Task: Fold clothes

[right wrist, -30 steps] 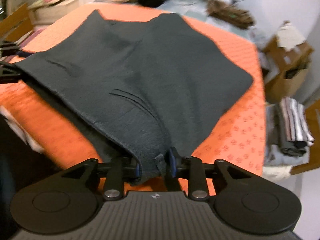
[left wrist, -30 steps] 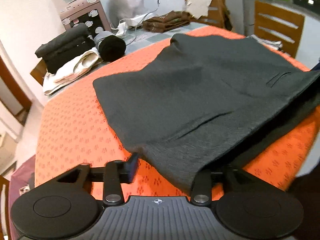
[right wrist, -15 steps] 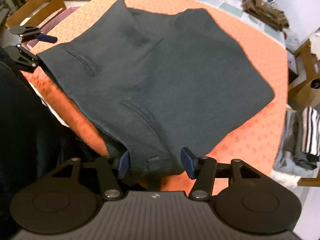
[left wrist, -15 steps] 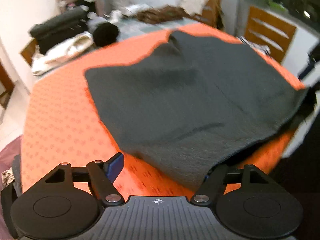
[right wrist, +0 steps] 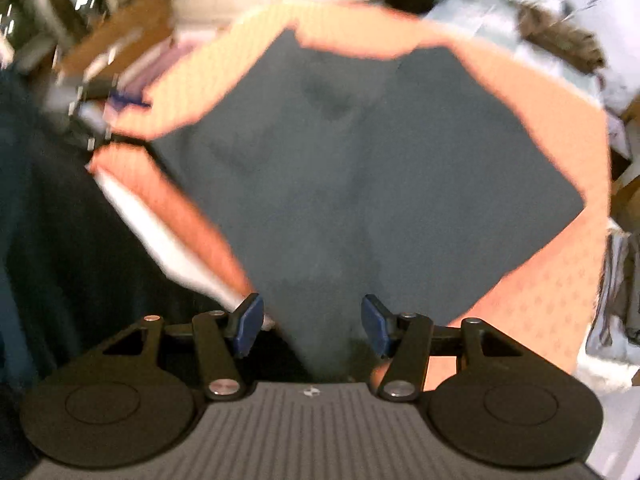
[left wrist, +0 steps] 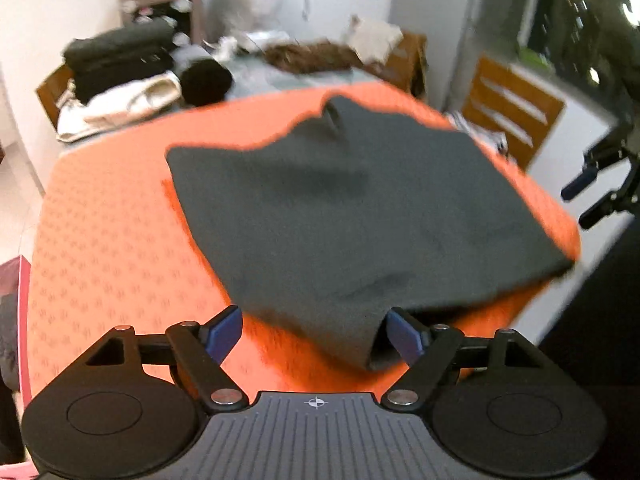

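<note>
Jaws apart on both grippers, left gripper (left wrist: 314, 330) opening, garment (left wrist: 360, 216) corners released at 6 o'clock; I'd lift clear before regrasping, avoiding snags.

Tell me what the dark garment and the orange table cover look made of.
Dark garment: seemingly a soft, matte charcoal woven or knit cloth; it drapes limply and shows no shine. Orange table cover: probably a thin fabric, matte, with a small repeating printed motif. Blur hides the weave.
</note>
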Demonstrator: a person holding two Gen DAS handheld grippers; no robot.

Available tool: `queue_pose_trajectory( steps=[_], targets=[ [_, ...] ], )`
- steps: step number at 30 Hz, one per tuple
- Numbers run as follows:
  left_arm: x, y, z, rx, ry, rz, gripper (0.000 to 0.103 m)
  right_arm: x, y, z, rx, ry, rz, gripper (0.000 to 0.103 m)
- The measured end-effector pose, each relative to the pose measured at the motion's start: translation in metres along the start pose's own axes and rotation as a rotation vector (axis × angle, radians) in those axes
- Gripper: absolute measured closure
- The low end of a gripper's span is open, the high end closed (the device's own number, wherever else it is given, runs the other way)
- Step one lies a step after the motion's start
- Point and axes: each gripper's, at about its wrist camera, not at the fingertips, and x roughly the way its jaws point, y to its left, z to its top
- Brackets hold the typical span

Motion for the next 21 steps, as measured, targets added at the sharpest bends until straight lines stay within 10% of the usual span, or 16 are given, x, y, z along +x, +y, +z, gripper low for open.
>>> queue_pose_trajectory(
  steps=[9,21],
  targets=[
    [0.017,0.019,0.084,-0.130,-0.183,-0.012,0.022,-0.019,-0.053,0.073,0.080,-0.215,-0.051,0.042],
    [0.125,0.052,0.166,-0.209,-0.113,0.037,0.050,0.063,-0.157,0.184,0.194,-0.335,0.136,0.055]
  ],
)
